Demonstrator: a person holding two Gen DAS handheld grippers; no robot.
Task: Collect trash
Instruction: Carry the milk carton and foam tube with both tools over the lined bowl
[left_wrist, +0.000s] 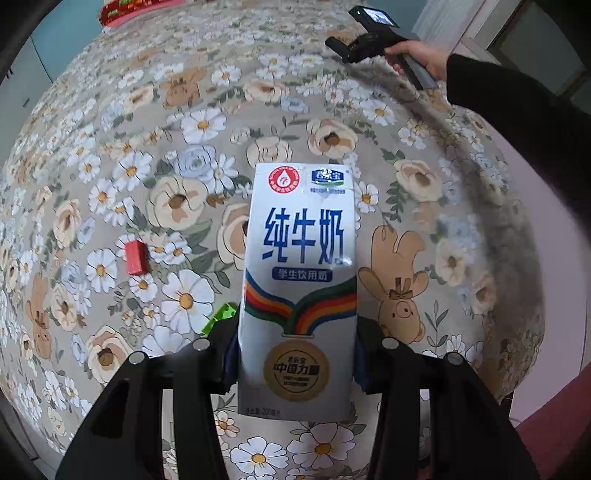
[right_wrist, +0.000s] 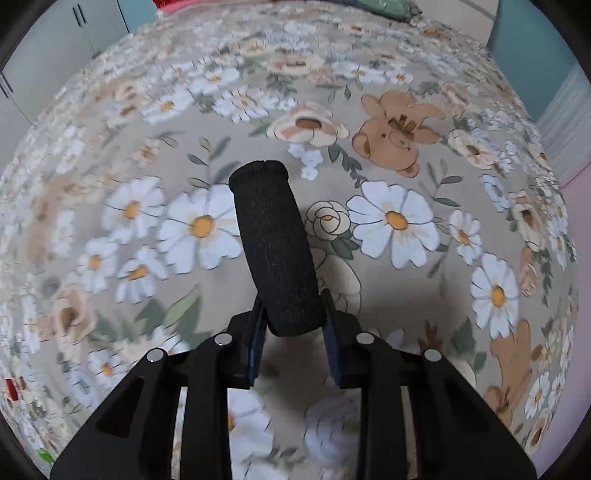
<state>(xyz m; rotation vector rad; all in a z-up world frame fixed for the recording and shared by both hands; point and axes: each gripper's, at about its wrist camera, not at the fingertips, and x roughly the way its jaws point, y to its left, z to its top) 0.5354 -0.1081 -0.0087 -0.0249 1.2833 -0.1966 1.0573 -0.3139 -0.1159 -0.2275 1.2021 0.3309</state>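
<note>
carton (left_wrist: 297, 291) in left tongs (left_wrist: 295, 363), block (left_wrist: 135, 257) left

My left wrist camera is looking forward along its jaws and down over the flowered bed (left_wrist: 192, 122), with the milk carton (left_wrist: 299, 291) filling the centre close to the lens; far off at top right it is catching the right gripper (left_wrist: 334, 44). My right wrist camera is facing down at the same bed (right_wrist: 399, 221) from nearer, a black foam roll (right_wrist: 275, 247) just ahead.
</note>
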